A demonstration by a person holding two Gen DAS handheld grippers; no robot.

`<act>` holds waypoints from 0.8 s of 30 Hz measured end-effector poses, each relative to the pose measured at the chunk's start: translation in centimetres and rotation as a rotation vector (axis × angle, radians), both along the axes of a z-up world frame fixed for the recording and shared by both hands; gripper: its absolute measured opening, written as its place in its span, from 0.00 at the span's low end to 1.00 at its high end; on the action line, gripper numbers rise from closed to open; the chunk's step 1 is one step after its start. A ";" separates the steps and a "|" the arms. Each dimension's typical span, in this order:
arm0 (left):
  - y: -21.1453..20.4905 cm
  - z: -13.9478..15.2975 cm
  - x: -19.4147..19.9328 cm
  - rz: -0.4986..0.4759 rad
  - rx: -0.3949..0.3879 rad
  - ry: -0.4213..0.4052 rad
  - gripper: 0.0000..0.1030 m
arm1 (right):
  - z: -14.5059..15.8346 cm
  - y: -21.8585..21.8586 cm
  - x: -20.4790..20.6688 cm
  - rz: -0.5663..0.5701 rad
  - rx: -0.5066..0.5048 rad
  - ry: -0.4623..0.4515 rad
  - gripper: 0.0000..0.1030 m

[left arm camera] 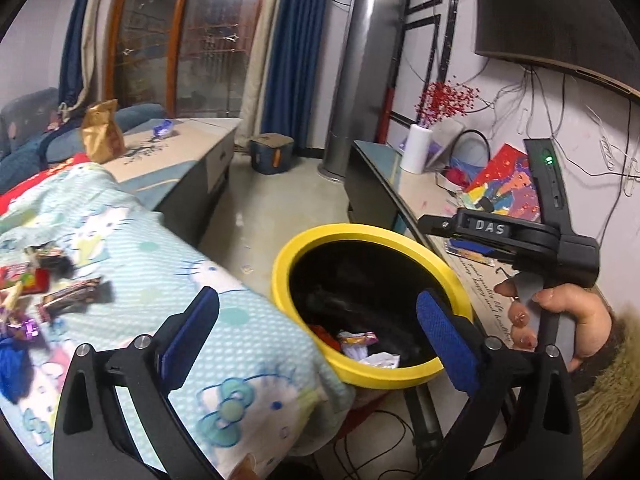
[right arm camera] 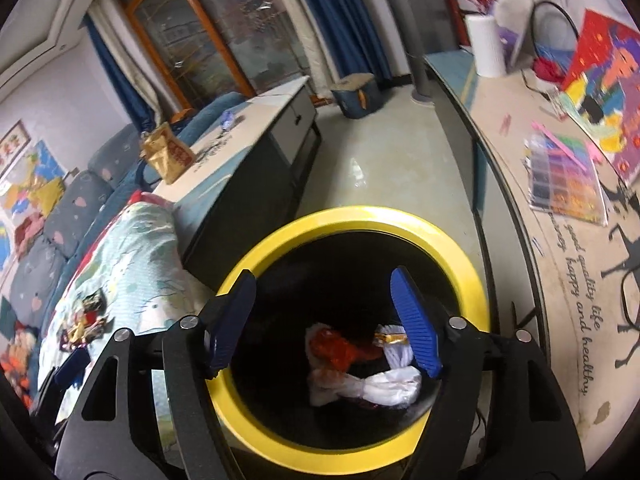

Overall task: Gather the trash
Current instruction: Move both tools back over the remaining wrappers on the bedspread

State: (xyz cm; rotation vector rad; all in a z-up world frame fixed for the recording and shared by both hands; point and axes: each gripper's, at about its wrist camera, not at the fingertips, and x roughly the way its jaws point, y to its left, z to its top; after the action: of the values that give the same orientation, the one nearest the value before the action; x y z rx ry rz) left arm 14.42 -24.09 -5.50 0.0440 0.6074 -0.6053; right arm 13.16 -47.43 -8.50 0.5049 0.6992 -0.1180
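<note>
Two grippers, both spread wide and holding nothing. The right gripper (right arm camera: 324, 320) hangs over the round bin (right arm camera: 472, 276), glossy yellow rim and black inside, with crinkly red and white wrappers (right arm camera: 360, 364) lying at its bottom. The left gripper (left arm camera: 316, 324) hovers between the bin and the quilted cartoon-print blanket (left arm camera: 168, 264), where shiny candy wrappers (left arm camera: 68, 296) lie scattered near its left edge.
</note>
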 end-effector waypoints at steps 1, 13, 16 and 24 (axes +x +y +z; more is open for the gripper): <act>0.5 0.2 -0.1 0.012 -0.001 -0.004 0.93 | 0.4 0.6 0.0 0.013 -0.006 -0.008 0.60; 7.3 2.2 -1.0 0.170 -0.023 -0.055 0.93 | 3.0 6.6 0.2 0.196 -0.051 -0.072 0.61; 9.1 2.7 -1.1 0.214 -0.030 -0.068 0.93 | 3.5 8.2 0.1 0.246 -0.072 -0.088 0.61; 13.2 3.5 -1.2 0.308 -0.050 -0.079 0.93 | 4.7 12.0 0.0 0.355 -0.103 -0.111 0.61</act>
State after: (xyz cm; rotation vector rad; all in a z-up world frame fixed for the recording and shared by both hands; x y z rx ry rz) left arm 13.27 -10.92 -1.98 -0.0710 0.5091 -0.3183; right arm 13.20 -35.42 -3.77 0.2800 0.6606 0.2047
